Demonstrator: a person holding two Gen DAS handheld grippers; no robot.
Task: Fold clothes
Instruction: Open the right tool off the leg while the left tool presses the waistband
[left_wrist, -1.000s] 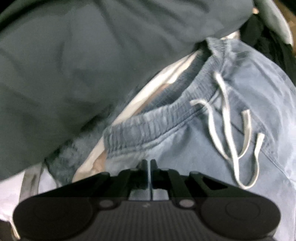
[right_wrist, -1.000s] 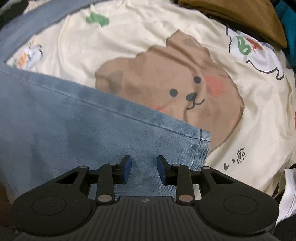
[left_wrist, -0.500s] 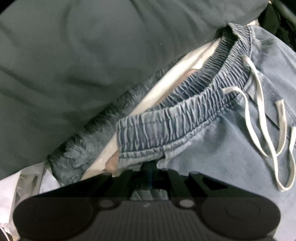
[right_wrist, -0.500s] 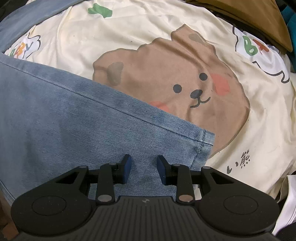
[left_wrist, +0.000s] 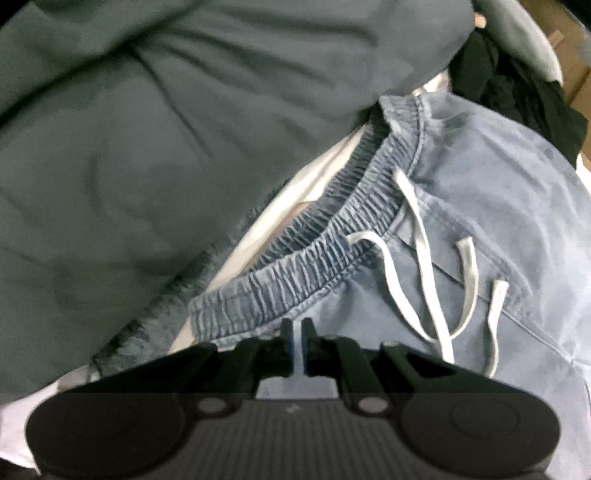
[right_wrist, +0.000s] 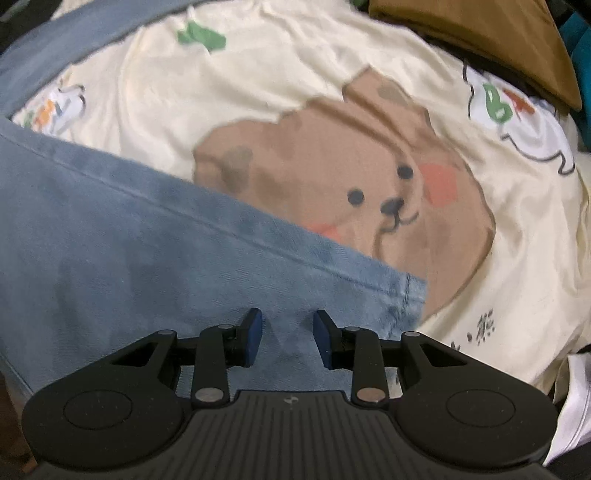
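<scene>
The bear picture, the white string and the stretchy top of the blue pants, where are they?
bear picture (right_wrist: 369, 192), right wrist view, on the bear's brown face.
white string (left_wrist: 424, 251), left wrist view, on one hanging strand.
stretchy top of the blue pants (left_wrist: 295, 273), left wrist view, on the gathered band.

Grey-green bedding (left_wrist: 177, 155) heaped against the waistband (left_wrist: 295, 266), black garment (left_wrist: 517, 92) crowding beyond, brown fabric (right_wrist: 480, 33) piled past the bear shirt (right_wrist: 332, 129)

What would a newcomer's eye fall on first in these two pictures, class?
In the right wrist view, the cream T-shirt with a brown cartoon bear print fills the middle, its lower left covered by a light blue denim trouser leg. In the left wrist view, a white drawstring dangles from the gathered blue elastic waistband, under a dark grey-green garment.
</scene>
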